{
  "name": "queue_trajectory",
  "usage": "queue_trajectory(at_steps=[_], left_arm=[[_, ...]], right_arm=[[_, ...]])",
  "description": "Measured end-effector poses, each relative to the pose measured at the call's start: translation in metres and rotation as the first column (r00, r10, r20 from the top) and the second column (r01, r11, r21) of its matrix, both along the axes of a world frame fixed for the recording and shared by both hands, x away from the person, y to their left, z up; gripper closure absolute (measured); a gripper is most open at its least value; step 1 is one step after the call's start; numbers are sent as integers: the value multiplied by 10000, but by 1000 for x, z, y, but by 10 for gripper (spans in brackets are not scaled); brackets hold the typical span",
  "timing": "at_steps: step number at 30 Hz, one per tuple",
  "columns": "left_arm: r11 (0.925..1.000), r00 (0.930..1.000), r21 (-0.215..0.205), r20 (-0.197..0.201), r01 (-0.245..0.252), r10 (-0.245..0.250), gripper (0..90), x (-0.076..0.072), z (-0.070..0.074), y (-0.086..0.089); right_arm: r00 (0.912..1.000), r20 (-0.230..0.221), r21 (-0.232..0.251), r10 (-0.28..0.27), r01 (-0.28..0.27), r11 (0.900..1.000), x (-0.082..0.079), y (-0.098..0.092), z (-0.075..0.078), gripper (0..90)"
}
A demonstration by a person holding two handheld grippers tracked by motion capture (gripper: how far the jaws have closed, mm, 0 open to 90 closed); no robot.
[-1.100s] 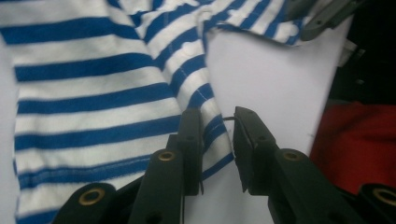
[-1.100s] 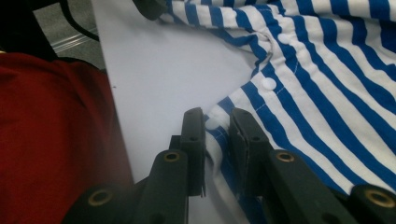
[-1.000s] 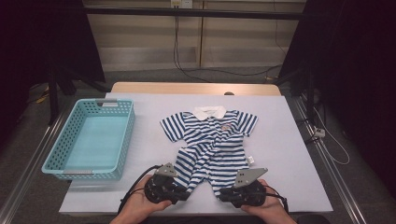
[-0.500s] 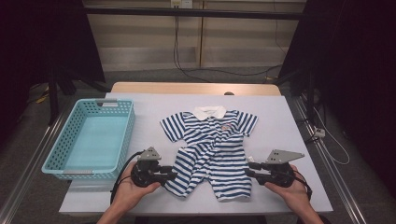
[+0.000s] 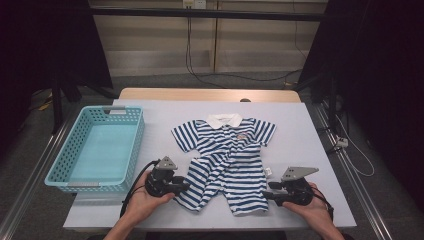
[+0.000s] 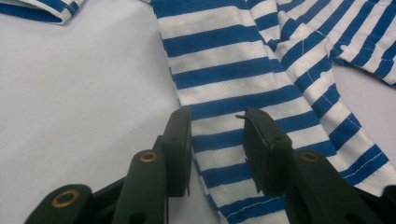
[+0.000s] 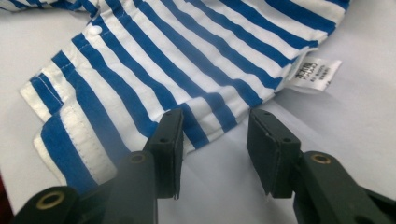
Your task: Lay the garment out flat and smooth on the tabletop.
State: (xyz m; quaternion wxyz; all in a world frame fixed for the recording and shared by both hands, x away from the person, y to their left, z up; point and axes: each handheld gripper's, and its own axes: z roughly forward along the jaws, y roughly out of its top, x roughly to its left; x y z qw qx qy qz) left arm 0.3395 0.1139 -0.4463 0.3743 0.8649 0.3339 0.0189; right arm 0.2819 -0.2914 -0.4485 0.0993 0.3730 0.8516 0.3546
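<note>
A blue-and-white striped baby romper [image 5: 227, 162] lies spread flat on the pale table [image 5: 300, 130], collar toward the far edge and legs toward the person. Its 2 short sleeves stretch out to either side, and a small white care label [image 7: 312, 72] sticks out from the side seam onto the bare tabletop.

The left gripper [image 5: 176, 187] lies low at the romper's left leg. In the left gripper view its 2 black jaws stand partly apart, having just been opening, with striped cloth lying under and between them; the pads do not press on the fabric, so nothing is held. The left hand [image 5: 145, 200] wraps the gripper's body from below.

The right gripper [image 5: 270, 190] sits at the romper's right leg hem, pointing in toward the garment. In the right gripper view its jaws have also just been opening and stand partly apart: the left jaw is over the edge of the striped cloth, the right one over bare table, and no cloth is pinched. The right hand [image 5: 312, 202] holds it near the table's front edge.

A teal plastic basket [image 5: 127, 145] stands at the left of the table, well apart from the romper.
</note>
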Motion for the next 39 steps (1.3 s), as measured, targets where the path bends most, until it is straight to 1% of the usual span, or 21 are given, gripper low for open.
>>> queue_trajectory(at_steps=[3, 4, 7, 9, 10, 12, 13, 14, 16, 17, 19, 20, 22, 23, 25, 28, 29, 31, 34, 36, 39], left_arm=[[9999, 10000, -124, 37, 67, -66, 623, 1, -1, 0], [9999, 10000, -136, -42, -47, 47, 623, 0, -1, 0], [9999, 10000, -159, -46, -10, 9, 621, 0, 0, -1], [10000, 9999, -57, -96, -43, 43, 621, -1, 0, -1], [10000, 10000, -78, -5, 27, -27, 621, 0, -1, -1], [10000, 9999, -67, 95, 48, -47, 629, 0, -1, 0], [10000, 10000, -38, 85, 12, -12, 642, 0, 0, 0], [9999, 9998, 6, 106, -153, 153, 655, 0, 0, 0], [9993, 9992, 218, 277, -307, 301, 731, -1, 0, 0], [9993, 9992, 174, 265, -318, 313, 753, -1, 0, -1], [9994, 9994, 60, 106, -342, 341, 824, -1, 0, 0], [9997, 9996, 104, 193, -230, 228, 842, -1, 0, 0], [9998, 9997, -47, 124, -204, 205, 879, -3, -1, -2], [9998, 9996, 80, 237, -173, 171, 898, -4, 0, -2], [9997, 9998, 218, 155, -118, 115, 900, -7, 1, -3], [9998, 10000, 206, 38, 66, -67, 900, -11, 3, -2], [9999, 9998, 100, -193, -76, 78, 900, -16, 3, -2], [9999, 9996, 125, -265, 17, -14, 900, -23, 4, 2], [10000, 9979, -67, -654, -30, 26, 900, -33, 4, 8], [10000, 9977, -61, -684, 3, -8, 900, -38, 5, 11], [9994, 9968, -307, -773, 159, -182, 900, -45, 8, 16]], right_arm=[[9999, 86, -27, 65, -65, 10000, 0, 6, -1, 513], [10000, 84, -47, 22, -21, 10000, 0, 8, -1, 511], [9995, 298, -418, 54, -41, 9991, -1, 15, -1, 515], [9992, 393, -604, 119, -95, 9981, -3, 18, 0, 563], [9992, 380, -634, 127, -103, 9979, -3, 19, 1, 593], [9998, 166, -646, 124, -113, 9978, -5, 22, 2, 650], [9997, 188, -641, 129, -117, 9979, -4, 22, 2, 696], [9997, 123, -525, 222, -215, 9984, -3, 21, 3, 795], [9994, -32, -319, 330, -331, 9989, -1, 19, 3, 863], [9988, 46, -382, 479, -477, 9981, -1, 19, 3, 885], [9994, 52, -552, 331, -328, 9979, -1, 17, 5, 893], [9997, 66, -633, 248, -244, 9977, -1, 14, 6, 893], [9999, 16, -548, 157, -156, 9984, 0, 5, 8, 893], [10000, 24, -506, 49, -48, 9987, -1, 1, 8, 893], [10000, 58, -473, 34, -31, 9989, -2, -3, 9, 893], [9999, 129, -539, 2, 5, 9985, -5, -7, 10, 891], [10000, 60, -497, -25, 28, 9988, -7, -9, 10, 890], [10000, -5, -382, 3, -3, 9993, -11, -12, 9, 889], [10000, -1, -272, 79, -79, 9996, -17, -16, 10, 888], [9999, 25, -254, 135, -134, 9996, -21, -16, 10, 888], [9998, 50, -251, 176, -175, 9995, -26, -15, 12, 880]])
